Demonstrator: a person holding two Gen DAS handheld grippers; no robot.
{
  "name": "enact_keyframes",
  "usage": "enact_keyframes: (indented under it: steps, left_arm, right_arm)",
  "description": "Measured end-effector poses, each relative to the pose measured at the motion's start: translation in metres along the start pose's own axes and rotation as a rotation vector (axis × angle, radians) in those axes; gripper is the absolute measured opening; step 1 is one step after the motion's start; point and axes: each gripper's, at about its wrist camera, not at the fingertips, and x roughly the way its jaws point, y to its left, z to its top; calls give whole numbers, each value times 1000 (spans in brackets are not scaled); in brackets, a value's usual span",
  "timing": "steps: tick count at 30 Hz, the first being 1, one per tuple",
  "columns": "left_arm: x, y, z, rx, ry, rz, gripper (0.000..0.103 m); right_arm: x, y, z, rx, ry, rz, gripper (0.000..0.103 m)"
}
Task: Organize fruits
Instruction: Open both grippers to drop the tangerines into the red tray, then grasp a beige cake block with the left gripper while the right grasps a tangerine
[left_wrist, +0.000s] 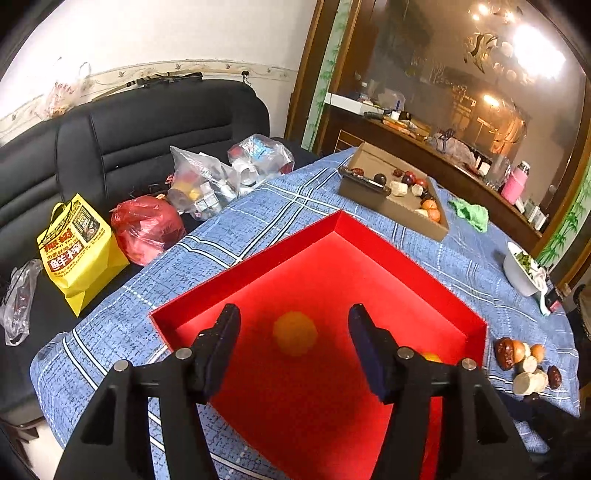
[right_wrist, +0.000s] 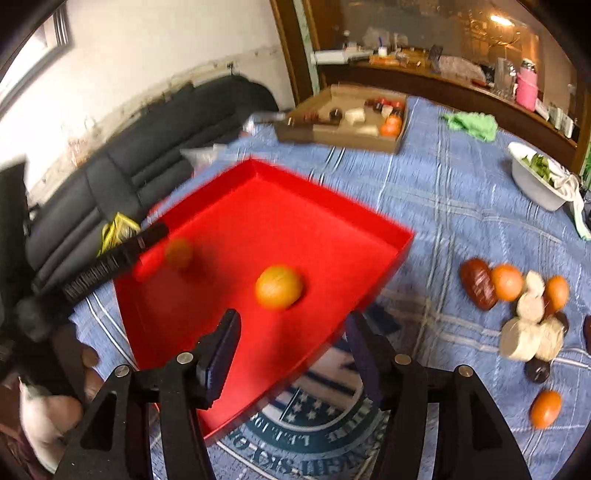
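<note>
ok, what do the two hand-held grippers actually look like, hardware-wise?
Both look alike: the left hand-held gripper and right hand-held gripper have matte black angular frames with triangular cutouts, silver round pivot pins, and two flat fingers with dark navy pads. No cables, markings or sleeves visible.

The tray (left_wrist: 258, 254) is bright red inside and out. The orange (right_wrist: 279, 287) in it is yellow-orange; a second orange (left_wrist: 294, 332) shows paler and blurred. The cloth (left_wrist: 280, 206) over the bench is blue with white and dark check lines, and bears a dark teal and white round emblem (right_wrist: 317, 413) with stars. The pile of fruits (right_wrist: 524, 306) near the bench's edge mixes orange, dark brown and cream pieces. The cardboard box (left_wrist: 391, 184) is plain brown. The rag (left_wrist: 471, 214) is green, the bowl (right_wrist: 535, 184) white. Both grippers' fingers (left_wrist: 225, 343) are black. The sofa (left_wrist: 129, 140) is black, the paper bag (left_wrist: 79, 251) yellow with red print, the plastic bag (left_wrist: 147, 225) red.
</note>
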Motion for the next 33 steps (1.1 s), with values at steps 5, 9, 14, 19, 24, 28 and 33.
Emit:
enact_keyframes:
  steps: [5,9,14,19,24,28,33]
  left_arm:
    - [-15,-2,0,15,-25,-4,61]
    - [-24,-5,0,18,-41,-6,63]
    - [-38,-17,-1,37,-60,-20,64]
    - [-58,-36,-3,85,-90,-40,64]
    - [-95,-53,-1,119,-199,-62,80]
    - [-114,-75,-1,133,-269,-109,95]
    - [-94,-120,-8,189,-165,-240,100]
  right_arm:
    - [19,20,-15,-112,55,-116,66]
    - [19,13,-21,-143,65,-211,66]
    - [10,-7,-24,-122,61,-255,66]
    - [-10,-19,-26,-83,19,-165,66]
    - [-86,-61,-31,-1,-176,-125,67]
    - [-136,-123,-49,111,-260,-206,73]
    - [-153,-190,-78,233,-222,-283,73]
